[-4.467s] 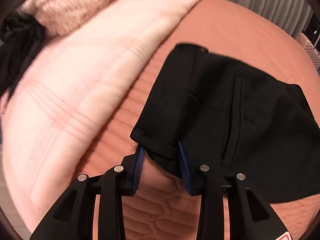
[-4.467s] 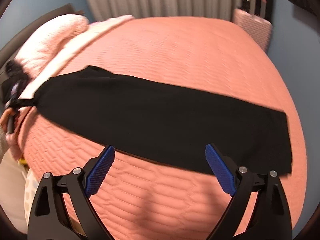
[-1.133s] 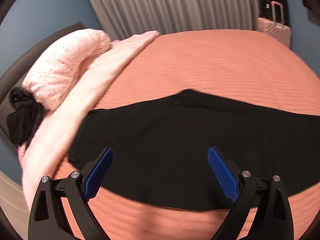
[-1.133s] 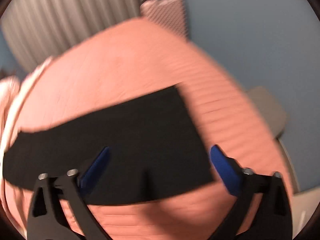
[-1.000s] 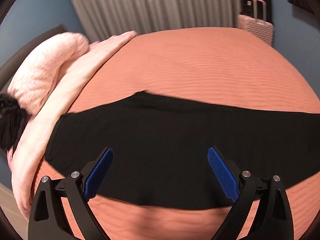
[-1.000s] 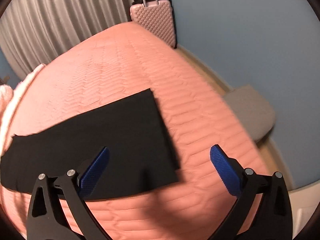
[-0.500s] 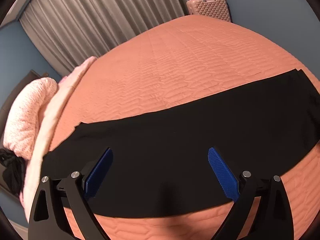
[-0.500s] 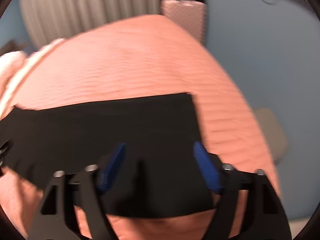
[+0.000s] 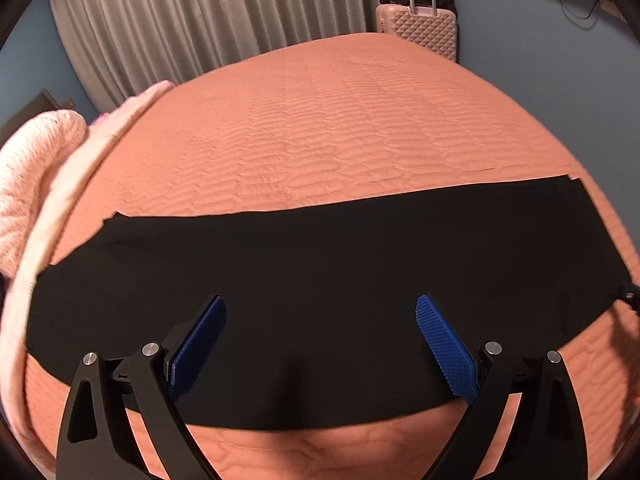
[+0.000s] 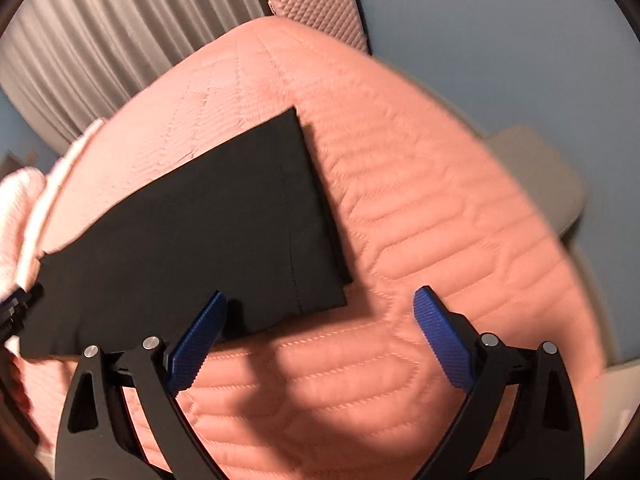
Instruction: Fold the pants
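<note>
Blue walls (image 9: pixel 540 32), grey curtains (image 9: pixel 200 20), pink suitcase (image 9: pixel 418 30)

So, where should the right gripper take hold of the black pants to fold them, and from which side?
Probably at the hem end of the black pants, near the close corner. The two leg layers lie stacked flat on the quilted bedspread, and that corner sits almost between the open fingers of the right gripper. Come low from the hem side so one finger slips under both layers.

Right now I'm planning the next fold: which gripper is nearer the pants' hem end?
Right. The right gripper hovers open beside the hem end; the left gripper hovers open over the pants' middle.
</note>
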Motion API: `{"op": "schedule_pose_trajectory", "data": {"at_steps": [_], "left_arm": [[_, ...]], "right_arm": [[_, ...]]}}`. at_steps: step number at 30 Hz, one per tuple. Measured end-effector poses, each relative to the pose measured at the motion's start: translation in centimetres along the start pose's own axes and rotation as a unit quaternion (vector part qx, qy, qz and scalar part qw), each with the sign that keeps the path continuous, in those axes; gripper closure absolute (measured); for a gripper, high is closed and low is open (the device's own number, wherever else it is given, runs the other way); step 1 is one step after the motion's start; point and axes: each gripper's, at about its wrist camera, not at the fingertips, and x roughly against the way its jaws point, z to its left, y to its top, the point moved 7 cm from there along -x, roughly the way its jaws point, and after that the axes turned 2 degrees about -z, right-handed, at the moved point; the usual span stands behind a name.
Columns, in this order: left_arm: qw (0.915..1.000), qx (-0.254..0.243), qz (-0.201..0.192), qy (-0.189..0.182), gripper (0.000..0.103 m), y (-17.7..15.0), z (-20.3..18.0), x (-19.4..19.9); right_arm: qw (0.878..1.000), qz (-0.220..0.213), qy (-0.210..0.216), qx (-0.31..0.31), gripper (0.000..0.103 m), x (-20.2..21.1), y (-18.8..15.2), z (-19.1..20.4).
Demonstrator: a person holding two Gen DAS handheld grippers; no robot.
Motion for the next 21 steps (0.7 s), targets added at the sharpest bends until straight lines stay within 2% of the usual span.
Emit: {"op": "schedule_pose_trajectory", "data": {"at_steps": [4,8,11,12,14,16,17,19,21], "left_arm": [[0.9998,-0.007,-0.015,-0.010,0.008,0.0,-0.7,0.8],[0.9998,-0.006,-0.015,-0.011,0.008,0.0,-0.6,1.0],[0.9997,0.007,-0.012,-0.018,0.008,-0.1,0.1,1.0],[0.9997,0.011,-0.010,-0.022,0.008,-0.2,0.2,0.9],[0.9997,0.015,-0.005,-0.021,0.008,-0.5,0.7,0.7],[0.9999,0.008,-0.011,-0.009,0.008,-0.5,1.5,1.0],[0.9999,0.001,-0.013,-0.001,0.008,-0.5,1.9,1.0],[0.9992,-0.021,-0.016,0.029,0.008,-0.9,3.2,0.7],[0.9975,-0.037,-0.003,0.060,0.008,-2.0,4.9,-0.7]], "right_arm": [[0.997,-0.007,0.068,-0.029,0.008,-1.0,0.8,1.1],[0.996,-0.018,0.074,-0.037,0.010,-2.4,1.3,1.6],[0.995,-0.022,0.079,-0.057,0.030,-3.8,2.8,1.1],[0.991,-0.019,0.101,-0.084,0.039,-3.8,3.3,0.7],[0.990,-0.009,0.118,-0.081,0.039,-4.0,3.9,0.4],[0.996,-0.002,0.068,-0.060,0.038,-3.0,3.5,-0.9],[0.998,-0.015,0.042,-0.045,0.038,-1.8,3.8,-1.8],[0.999,-0.030,0.026,-0.013,0.038,-0.1,4.6,-2.0],[0.999,-0.022,0.016,0.040,0.039,0.3,5.9,-0.6]]}}
